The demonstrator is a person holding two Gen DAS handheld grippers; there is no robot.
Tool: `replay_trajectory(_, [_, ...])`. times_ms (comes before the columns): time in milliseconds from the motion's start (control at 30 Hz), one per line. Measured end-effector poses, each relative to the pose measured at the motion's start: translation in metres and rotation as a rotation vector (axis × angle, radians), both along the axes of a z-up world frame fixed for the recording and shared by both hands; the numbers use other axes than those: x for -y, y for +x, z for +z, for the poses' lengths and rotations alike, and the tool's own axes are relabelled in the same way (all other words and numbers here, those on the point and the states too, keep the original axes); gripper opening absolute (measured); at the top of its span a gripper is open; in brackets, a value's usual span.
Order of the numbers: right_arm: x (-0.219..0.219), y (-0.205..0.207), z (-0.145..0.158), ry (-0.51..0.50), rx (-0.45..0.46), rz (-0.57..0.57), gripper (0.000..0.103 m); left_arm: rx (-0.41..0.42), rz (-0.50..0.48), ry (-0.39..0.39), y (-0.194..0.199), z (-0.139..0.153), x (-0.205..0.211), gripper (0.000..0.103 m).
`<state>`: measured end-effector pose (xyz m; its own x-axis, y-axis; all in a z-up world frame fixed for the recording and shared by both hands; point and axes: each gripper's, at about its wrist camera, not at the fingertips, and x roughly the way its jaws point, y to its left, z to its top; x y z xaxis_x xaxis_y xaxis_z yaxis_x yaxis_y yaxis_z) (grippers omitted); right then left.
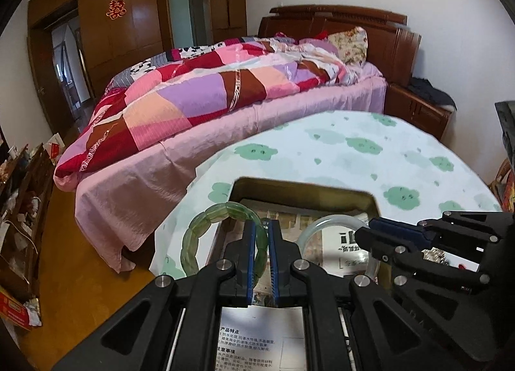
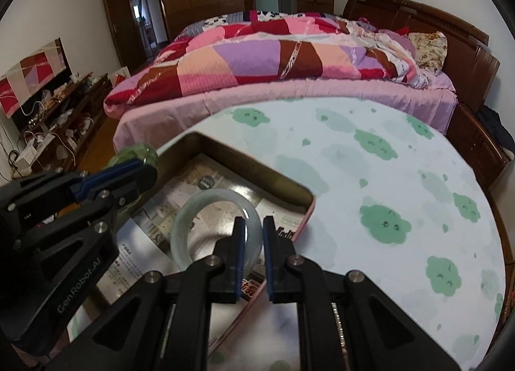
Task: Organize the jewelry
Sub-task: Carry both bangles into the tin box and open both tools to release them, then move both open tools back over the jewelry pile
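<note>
My left gripper (image 1: 261,261) is shut on a green segmented jade bracelet (image 1: 206,226) and holds it upright over the left edge of a shallow metal tin (image 1: 302,185). My right gripper (image 2: 252,261) is shut on a pale translucent bangle (image 2: 193,210) and holds it above the tin (image 2: 257,165), whose floor is lined with newspaper. In the left wrist view the right gripper (image 1: 376,236) and its bangle (image 1: 318,223) show at the right. In the right wrist view the left gripper (image 2: 145,171) and a bit of green bracelet (image 2: 138,152) show at the left.
The tin sits on a round table with a white cloth printed with green flowers (image 2: 386,178). A bed with a patchwork quilt (image 1: 199,94) lies behind the table. A cluttered low cabinet (image 2: 64,107) stands at the left wall. A silvery item (image 1: 434,255) lies under the right gripper.
</note>
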<state>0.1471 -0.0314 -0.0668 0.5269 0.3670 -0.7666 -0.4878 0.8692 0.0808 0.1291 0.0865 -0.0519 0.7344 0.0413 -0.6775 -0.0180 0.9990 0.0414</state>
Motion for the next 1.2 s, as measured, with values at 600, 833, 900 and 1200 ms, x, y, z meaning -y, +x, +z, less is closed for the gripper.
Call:
replay_trajectory(600, [-0.001, 0.001, -0.006, -0.028, 0.003, -0.008, 0.024, -0.055, -0.015, 0.021, 0.012, -0.016, 0.000, 0.010])
replay_trajectory(833, [0.016, -0.011, 0.010, -0.008, 0.051, -0.010, 0.054, -0.007, 0.014, -0.014, -0.005, -0.004, -0.004, 0.062])
replay_trajectory(900, [0.026, -0.016, 0.014, -0.005, 0.064, -0.016, 0.063, 0.006, 0.014, -0.018, -0.012, -0.001, -0.003, 0.062])
replay_trajectory(1200, [0.094, -0.050, 0.019, -0.005, 0.079, -0.073, 0.074, 0.023, -0.059, -0.068, -0.058, 0.001, 0.031, 0.062])
